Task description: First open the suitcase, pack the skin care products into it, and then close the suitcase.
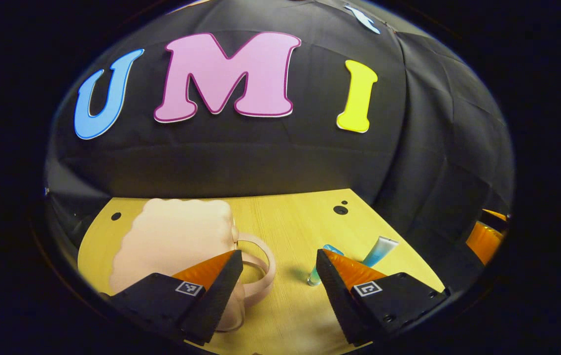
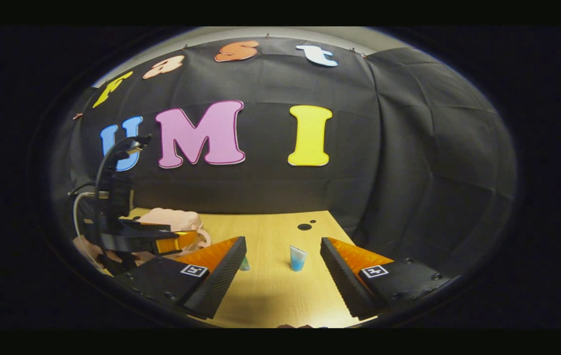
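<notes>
On the pale wooden bench (image 1: 285,217) a closed, soft pink scalloped suitcase with a loop handle (image 1: 172,241) lies at the left. The left tool (image 1: 276,261) hovers with fingers spread wide, holding nothing, just above the handle. A small blue-green tube (image 1: 317,268) and a white-capped blue tube (image 1: 380,250) lie to the right of the case. The right tool (image 2: 283,246) is likewise wide apart and empty, with a blue tube (image 2: 298,258) on the bench between its fingers, farther off

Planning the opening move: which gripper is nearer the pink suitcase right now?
Left. The left gripper hangs open right at the suitcase, one finger over its handle side. The right gripper sits off to the suitcase's right, open, facing a blue tube.
</notes>
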The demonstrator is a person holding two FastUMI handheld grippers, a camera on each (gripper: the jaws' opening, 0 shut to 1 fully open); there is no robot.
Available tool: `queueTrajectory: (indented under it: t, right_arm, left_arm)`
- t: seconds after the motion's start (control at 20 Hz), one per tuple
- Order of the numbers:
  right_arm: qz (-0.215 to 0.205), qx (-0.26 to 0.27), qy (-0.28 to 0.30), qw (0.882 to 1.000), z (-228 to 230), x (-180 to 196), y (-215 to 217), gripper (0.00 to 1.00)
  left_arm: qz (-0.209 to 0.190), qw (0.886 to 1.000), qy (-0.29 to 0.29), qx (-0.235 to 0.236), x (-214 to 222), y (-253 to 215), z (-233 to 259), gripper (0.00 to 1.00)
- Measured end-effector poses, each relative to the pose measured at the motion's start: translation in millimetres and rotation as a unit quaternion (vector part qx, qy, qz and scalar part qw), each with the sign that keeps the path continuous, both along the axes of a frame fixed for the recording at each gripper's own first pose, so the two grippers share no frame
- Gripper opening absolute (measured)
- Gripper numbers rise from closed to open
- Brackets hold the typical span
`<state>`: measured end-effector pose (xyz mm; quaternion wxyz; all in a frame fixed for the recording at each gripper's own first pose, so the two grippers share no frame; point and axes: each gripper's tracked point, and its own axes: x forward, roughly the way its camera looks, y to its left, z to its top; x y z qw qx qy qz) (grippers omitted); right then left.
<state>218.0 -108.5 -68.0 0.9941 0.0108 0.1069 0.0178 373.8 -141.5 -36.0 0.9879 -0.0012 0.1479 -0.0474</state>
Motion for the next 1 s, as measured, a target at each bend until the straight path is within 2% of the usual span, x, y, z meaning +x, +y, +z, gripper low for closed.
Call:
queueTrajectory:
  t: [0.2,0.3,0.45,0.5,0.6,0.75,0.8,0.85,0.9,1.0]
  right_arm:
    - [-0.001,-0.01,0.022,1.0,-19.5,20.8,-12.0,0.96]
    - [-0.007,0.002,0.04,0.999,-30.9,27.6,-19.8,0.96]
    - [-0.018,0.005,0.053,0.998,-39.1,37.3,-29.1,0.96]
    - [-0.022,0.005,0.061,0.998,-44.2,37.9,-32.3,0.96]
    - [-0.016,0.011,0.077,0.997,-53.8,34.8,-29.7,0.96]
    - [-0.011,0.01,0.085,0.996,-58.5,32.7,-28.2,0.96]
    - [-0.011,0.009,0.084,0.996,-58.0,32.8,-28.6,0.96]
    - [-0.013,0.007,0.083,0.996,-58.3,32.9,-30.3,0.96]
    - [-0.015,0.005,0.083,0.996,-58.8,32.8,-31.1,0.96]
    - [-0.014,0.009,0.088,0.996,-61.7,30.3,-29.9,0.96]
  left_arm:
    - [0.01,0.999,0.053,-0.008,36.3,-3.6,-32.1,0.95]
    - [0.014,0.997,0.076,-0.01,48.7,-4.9,-48.5,0.95]
    - [0.026,0.995,0.092,-0.007,63.6,-5.1,-62.7,0.95]
    - [0.028,0.995,0.092,-0.004,71.5,-7.2,-65.7,0.93]
    - [0.033,0.994,0.107,-0.002,78.1,-7.2,-71.2,0.81]
    - [0.056,0.988,0.142,-0.007,86.5,-3.5,-94.6,0.76]
    - [0.089,0.983,0.158,0.014,85.5,11.0,-101.4,0.64]
    - [0.109,0.975,0.193,0.015,79.2,17.7,-109.1,0.45]
    - [0.116,0.972,0.202,0.019,76.9,19.4,-111.6,0.21]
    - [0.084,0.979,0.186,0.022,79.2,11.1,-94.5,0.18]
